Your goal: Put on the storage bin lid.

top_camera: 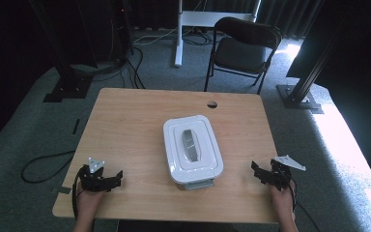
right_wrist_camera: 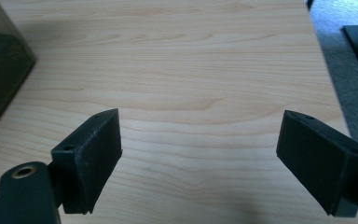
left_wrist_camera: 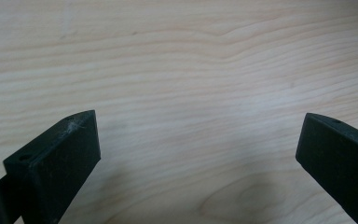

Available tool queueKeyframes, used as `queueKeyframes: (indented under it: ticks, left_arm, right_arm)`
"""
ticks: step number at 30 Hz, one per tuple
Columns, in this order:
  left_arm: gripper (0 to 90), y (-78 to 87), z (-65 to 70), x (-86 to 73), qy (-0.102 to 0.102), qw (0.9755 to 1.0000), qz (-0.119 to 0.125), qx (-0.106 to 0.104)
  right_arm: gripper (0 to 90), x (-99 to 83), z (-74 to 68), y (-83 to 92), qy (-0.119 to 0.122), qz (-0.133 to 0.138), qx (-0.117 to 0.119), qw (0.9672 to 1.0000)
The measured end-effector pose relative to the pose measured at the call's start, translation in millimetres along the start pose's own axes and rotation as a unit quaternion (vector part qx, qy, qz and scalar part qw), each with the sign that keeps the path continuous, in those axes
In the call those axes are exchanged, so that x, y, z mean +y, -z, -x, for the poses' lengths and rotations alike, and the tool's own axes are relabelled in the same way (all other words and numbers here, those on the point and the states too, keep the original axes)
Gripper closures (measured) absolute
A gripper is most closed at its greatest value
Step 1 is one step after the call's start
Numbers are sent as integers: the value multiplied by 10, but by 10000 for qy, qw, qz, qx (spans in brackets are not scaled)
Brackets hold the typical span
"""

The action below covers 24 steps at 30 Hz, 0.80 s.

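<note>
White lidded box [top_camera: 192, 149] lies closed mid-table.

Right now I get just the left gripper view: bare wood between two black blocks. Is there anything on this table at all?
Observer: Yes. A closed white box with a grey handle on top sits in the middle of the table, off to the right of your left tool.
Operator: Is the other tool touching that box?
Observer: No. The right tool is held near the table's right edge, apart from the box, with its jaws wide open.
Operator: And beyond the table?
Observer: A black folding chair stands on the grey carpet behind the far edge.
</note>
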<state>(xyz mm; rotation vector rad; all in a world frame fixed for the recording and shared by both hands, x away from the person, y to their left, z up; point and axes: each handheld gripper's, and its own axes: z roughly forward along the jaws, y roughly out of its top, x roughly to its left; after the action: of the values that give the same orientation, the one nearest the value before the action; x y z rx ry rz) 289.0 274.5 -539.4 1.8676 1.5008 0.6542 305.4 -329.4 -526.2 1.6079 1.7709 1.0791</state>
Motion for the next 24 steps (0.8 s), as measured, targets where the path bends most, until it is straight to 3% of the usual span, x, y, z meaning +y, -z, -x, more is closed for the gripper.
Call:
queueKeyframes:
  ticks: [3,9,12,16,18,24]
  left_arm:
    - [2,31,-53,-37,94,9999,-64,121]
    - [2,116,-142,-110,251,9992,-54,298]
    - [2,155,-180,-134,350,9983,-52,471]
    - [2,161,-232,-147,458,9972,-126,580]
    - [2,154,-244,-155,456,9970,-193,587]
    - [2,98,-240,-160,421,9967,-370,587]
  right_arm:
    - [133,-26,12,14,2,-46,-164,9999]
    - [133,-71,33,22,-224,-149,-438,9987]
    - [128,-112,16,27,-203,-182,-819,9963]
    - [129,-142,37,4,-351,-232,-776,9961]
    - [129,-164,29,-27,-243,-323,-871,9954]
    - [131,-206,19,-102,-88,-629,-859,9943]
